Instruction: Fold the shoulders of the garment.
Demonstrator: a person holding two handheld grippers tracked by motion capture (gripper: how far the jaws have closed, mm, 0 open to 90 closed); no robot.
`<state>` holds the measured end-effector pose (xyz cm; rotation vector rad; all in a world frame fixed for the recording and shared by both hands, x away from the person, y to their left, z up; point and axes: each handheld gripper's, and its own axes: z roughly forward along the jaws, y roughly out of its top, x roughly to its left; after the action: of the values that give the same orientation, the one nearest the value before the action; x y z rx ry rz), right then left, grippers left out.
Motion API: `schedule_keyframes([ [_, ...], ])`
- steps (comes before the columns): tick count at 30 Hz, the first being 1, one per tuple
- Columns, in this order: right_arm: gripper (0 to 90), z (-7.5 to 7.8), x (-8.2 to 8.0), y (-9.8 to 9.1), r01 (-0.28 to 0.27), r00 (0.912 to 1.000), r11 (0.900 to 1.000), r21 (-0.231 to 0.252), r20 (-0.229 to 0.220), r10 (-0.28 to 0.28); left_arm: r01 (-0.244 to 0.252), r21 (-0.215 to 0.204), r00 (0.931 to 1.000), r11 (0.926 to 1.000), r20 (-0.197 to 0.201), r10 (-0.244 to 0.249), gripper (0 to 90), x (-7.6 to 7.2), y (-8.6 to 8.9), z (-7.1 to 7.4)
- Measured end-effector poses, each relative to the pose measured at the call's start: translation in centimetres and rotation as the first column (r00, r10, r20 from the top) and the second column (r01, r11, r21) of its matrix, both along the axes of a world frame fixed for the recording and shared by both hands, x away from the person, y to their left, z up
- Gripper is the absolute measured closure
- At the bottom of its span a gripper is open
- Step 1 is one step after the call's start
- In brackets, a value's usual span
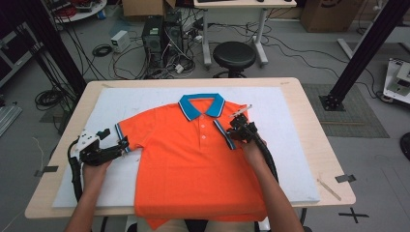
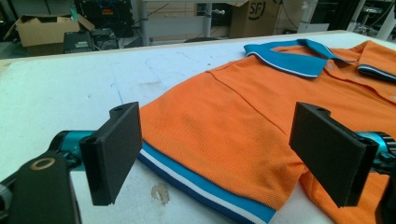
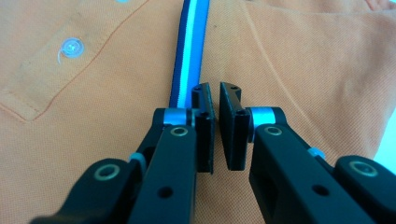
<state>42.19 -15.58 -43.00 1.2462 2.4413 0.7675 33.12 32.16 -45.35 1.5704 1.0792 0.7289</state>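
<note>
An orange polo shirt (image 1: 193, 159) with a blue collar (image 1: 202, 106) lies face up on the white mat (image 1: 290, 145). Its right sleeve is folded in over the chest, so the striped cuff (image 3: 187, 46) runs beside the button placket (image 3: 72, 46). My right gripper (image 1: 238, 126) hovers just over that folded sleeve; in the right gripper view (image 3: 215, 88) the jaws stand almost together with a thin slit and no cloth between them. My left gripper (image 1: 114, 137) is open at the left sleeve. In the left gripper view (image 2: 219, 149) its pads straddle the sleeve's striped cuff (image 2: 201, 186) without touching it.
The mat covers most of a wooden table (image 1: 319, 140). The shirt's hem hangs over the near edge. Behind the table stand a black stool (image 1: 234, 55), computer towers (image 1: 162, 34) and loose cables on the floor.
</note>
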Motion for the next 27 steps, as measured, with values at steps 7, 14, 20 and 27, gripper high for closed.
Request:
schedule_keyframes([
  [7, 62.8, 1.4, -2.0, -4.5, 0.070, 0.9902, 0.9931, 0.094, 0.114, -0.081, 0.010, -0.013, 0.9999, 0.9999, -0.013, -0.010, 18.5, 0.1, 0.1, 0.1],
  [14, 35.2, 0.9, -4.8, -8.6, 0.133, 0.9671, 0.9828, 0.129, 0.200, -0.157, 0.010, 0.012, 0.9967, 0.9999, -0.081, -0.009, 21.1, 0.7, 0.0, 0.3],
  [20, 25.5, 0.3, -6.0, -10.4, 0.143, 0.9644, 0.9751, 0.170, 0.197, -0.176, 0.003, 0.007, 0.9923, 1.0000, -0.124, -0.002, 20.7, 1.4, 0.1, 0.6],
  [27, 21.8, -0.1, -7.0, -11.8, 0.151, 0.9641, 0.9747, 0.165, 0.193, -0.182, -0.025, 0.069, 0.9811, 0.9973, -0.190, 0.038, 20.7, 3.3, -0.4, 1.6],
])
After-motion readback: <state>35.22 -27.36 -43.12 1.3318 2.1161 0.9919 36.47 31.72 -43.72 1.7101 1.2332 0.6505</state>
